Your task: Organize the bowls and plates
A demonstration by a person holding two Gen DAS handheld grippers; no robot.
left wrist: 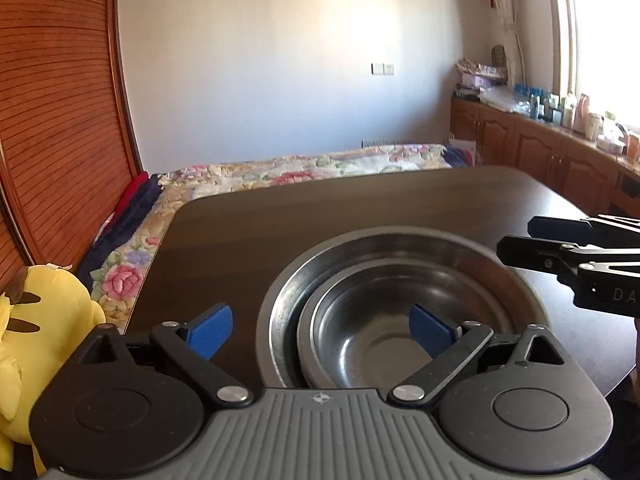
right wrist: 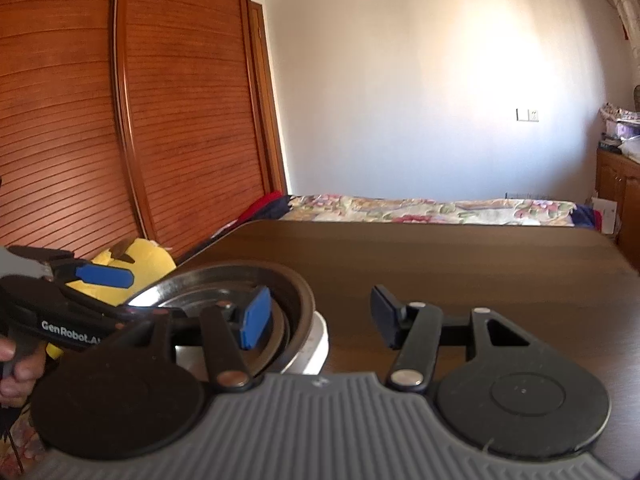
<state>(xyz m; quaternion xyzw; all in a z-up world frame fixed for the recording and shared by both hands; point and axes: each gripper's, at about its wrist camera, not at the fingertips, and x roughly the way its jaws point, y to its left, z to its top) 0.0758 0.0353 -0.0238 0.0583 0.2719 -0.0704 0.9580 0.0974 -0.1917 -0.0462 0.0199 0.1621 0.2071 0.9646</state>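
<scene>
Your stacked metal bowls [left wrist: 400, 312] sit near the front edge of the dark table [left wrist: 280, 232], a smaller bowl [left wrist: 384, 340] nested in the big one. Your left gripper [left wrist: 322, 330] is spread wide, blue pads either side of the near rim, gripping nothing. Your right gripper [right wrist: 316, 316] stands half open and empty, beside the stack. A yellow plush toy [left wrist: 44, 320] sits off the table's left edge, and the flowered bed [left wrist: 304, 168] lies beyond. Only the right wrist view shows the white dish [right wrist: 316, 344] under the bowls and your hand [right wrist: 16, 368] on the left handle.
</scene>
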